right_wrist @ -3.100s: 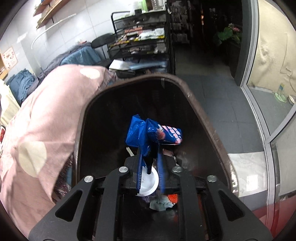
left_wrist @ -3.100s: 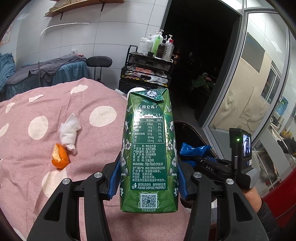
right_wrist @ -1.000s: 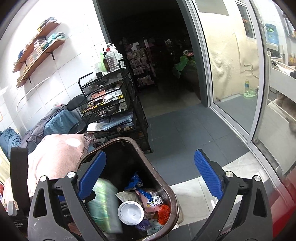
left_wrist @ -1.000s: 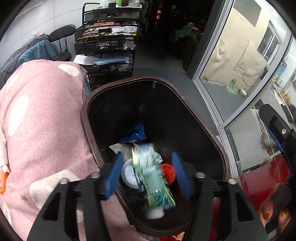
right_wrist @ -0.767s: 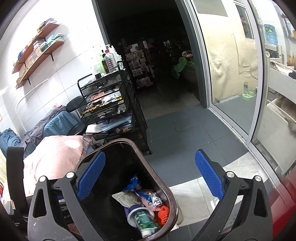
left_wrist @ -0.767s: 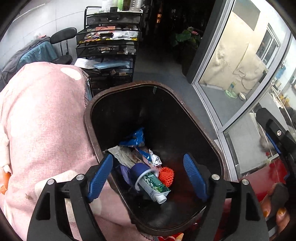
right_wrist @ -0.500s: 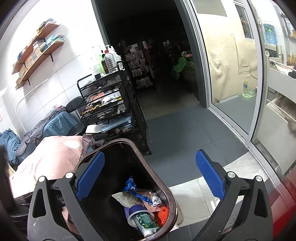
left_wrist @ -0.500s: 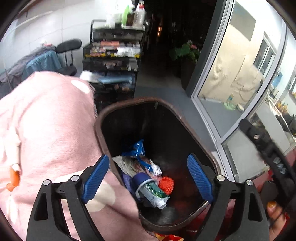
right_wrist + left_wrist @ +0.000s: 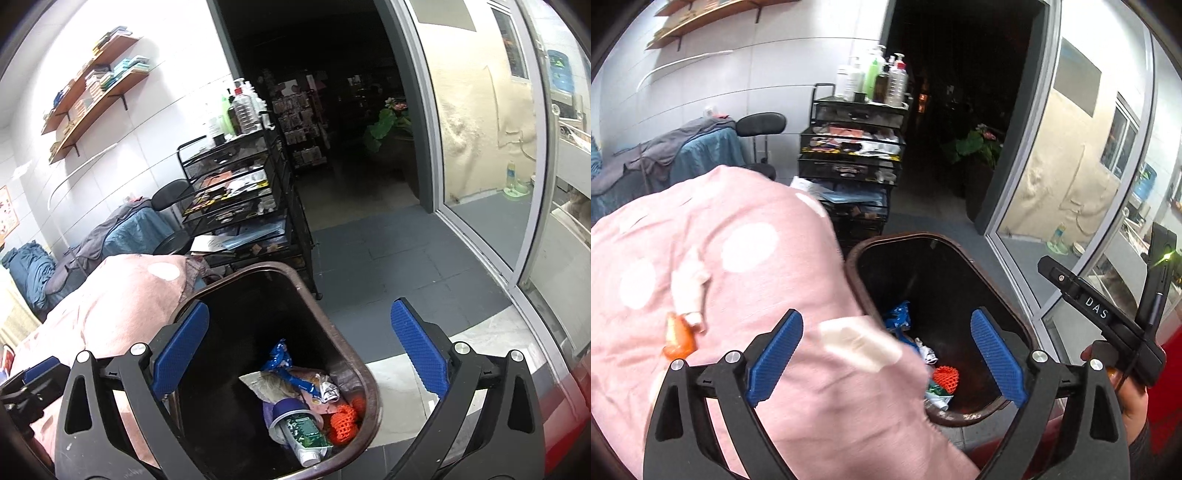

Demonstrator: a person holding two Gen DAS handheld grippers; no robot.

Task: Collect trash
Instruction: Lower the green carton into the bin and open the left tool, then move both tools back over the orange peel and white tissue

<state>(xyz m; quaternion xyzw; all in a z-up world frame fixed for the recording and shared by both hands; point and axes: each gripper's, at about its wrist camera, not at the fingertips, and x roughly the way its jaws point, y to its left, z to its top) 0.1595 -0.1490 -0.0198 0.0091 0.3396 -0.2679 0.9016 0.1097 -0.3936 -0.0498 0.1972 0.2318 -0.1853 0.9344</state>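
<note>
Both grippers, left [image 9: 882, 354] & right [image 9: 299, 354], now wide open, empty; carton [image 9: 301, 434] dropped in bin [image 9: 371, 391]. Tissue [image 9: 689, 290] & peel [image 9: 677, 338] left.

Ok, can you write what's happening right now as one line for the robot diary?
left gripper: open, empty | right gripper: open, empty | green carton: in bin | tissue, orange peel: on pink blanket, uncollected

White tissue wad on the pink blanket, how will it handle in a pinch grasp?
The tissue looks crumpled and limp, so probably light and floppy. It lies on soft blanket, so fingers may snag fabric. It's touching the orange peel, which might shift.
</note>
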